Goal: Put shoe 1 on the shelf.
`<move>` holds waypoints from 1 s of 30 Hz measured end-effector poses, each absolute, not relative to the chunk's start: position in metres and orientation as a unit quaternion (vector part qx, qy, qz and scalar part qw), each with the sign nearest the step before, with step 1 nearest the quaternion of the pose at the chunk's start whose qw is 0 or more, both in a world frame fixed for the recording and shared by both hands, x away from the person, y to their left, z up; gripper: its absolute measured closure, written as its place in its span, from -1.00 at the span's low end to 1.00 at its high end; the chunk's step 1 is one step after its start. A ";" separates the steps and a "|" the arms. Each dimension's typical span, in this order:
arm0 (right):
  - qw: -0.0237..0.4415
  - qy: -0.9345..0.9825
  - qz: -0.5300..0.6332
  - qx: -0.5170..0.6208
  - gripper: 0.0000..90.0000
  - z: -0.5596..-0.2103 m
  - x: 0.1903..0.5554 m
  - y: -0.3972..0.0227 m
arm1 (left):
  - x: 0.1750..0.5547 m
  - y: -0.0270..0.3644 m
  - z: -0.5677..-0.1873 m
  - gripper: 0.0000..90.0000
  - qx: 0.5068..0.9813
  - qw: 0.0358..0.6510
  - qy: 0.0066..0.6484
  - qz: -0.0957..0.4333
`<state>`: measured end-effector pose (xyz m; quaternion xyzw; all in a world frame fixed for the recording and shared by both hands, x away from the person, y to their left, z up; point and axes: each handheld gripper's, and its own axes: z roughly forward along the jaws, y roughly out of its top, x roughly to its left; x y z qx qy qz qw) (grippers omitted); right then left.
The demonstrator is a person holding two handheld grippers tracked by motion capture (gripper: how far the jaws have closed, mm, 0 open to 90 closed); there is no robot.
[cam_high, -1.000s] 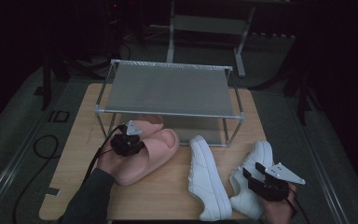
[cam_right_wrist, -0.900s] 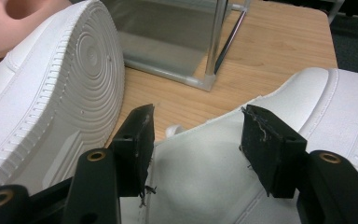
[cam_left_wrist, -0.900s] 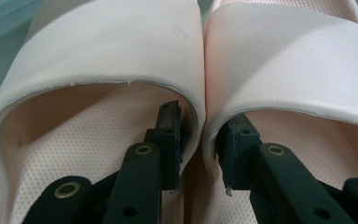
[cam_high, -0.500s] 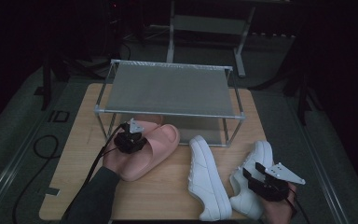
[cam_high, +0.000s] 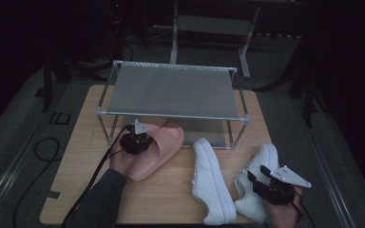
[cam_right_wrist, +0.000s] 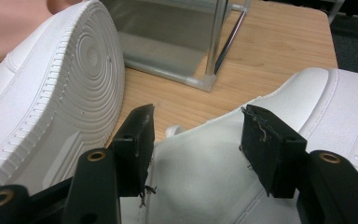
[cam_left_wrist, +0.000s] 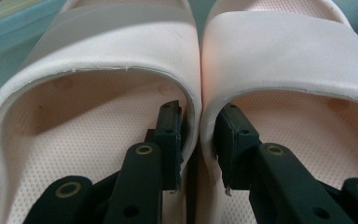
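Note:
Two pink slippers [cam_high: 164, 145] lie side by side in front of the metal rack [cam_high: 171, 115]. My left gripper [cam_high: 142, 141] is shut on them. In the left gripper view one jaw sits inside the left slipper [cam_left_wrist: 121, 56] and one inside the right slipper [cam_left_wrist: 284, 51], so that my left gripper [cam_left_wrist: 198, 121] pinches their inner walls together. Two white sneakers lie at the right. My right gripper [cam_high: 257, 179] hangs over the heel end of the right sneaker [cam_high: 262, 160]. Its jaws stand wide with that sneaker [cam_right_wrist: 335, 102] between them at my right gripper [cam_right_wrist: 196, 126]. Whether the pads press on it is unclear.
The other white sneaker [cam_high: 211, 180] lies on its side with its ribbed sole [cam_right_wrist: 60, 93] toward the right gripper. The rack's lower shelf [cam_right_wrist: 168, 32] and corner post [cam_right_wrist: 214, 46] stand just beyond on the wooden table [cam_high: 85, 137]. Cables trail off the table's left side.
The left gripper and the pink slippers have edged slightly toward the rack. The right gripper and both sneakers have kept still.

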<state>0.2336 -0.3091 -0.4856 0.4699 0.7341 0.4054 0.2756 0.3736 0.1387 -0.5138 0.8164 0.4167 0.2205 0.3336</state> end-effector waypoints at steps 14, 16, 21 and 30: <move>0.275 0.734 0.406 0.470 -0.03 -0.486 0.234 -0.309 | 0.380 0.135 -0.519 0.59 0.792 0.355 0.433 0.243; 0.275 0.734 0.406 0.470 -0.04 -0.486 0.234 -0.309 | 0.381 0.135 -0.520 0.59 0.788 0.357 0.439 0.243; 0.275 0.734 0.406 0.470 -0.03 -0.486 0.234 -0.309 | 0.382 0.134 -0.520 0.59 0.783 0.356 0.447 0.249; 0.275 0.734 0.406 0.470 -0.03 -0.486 0.234 -0.309 | 0.383 0.131 -0.522 0.59 0.772 0.354 0.457 0.264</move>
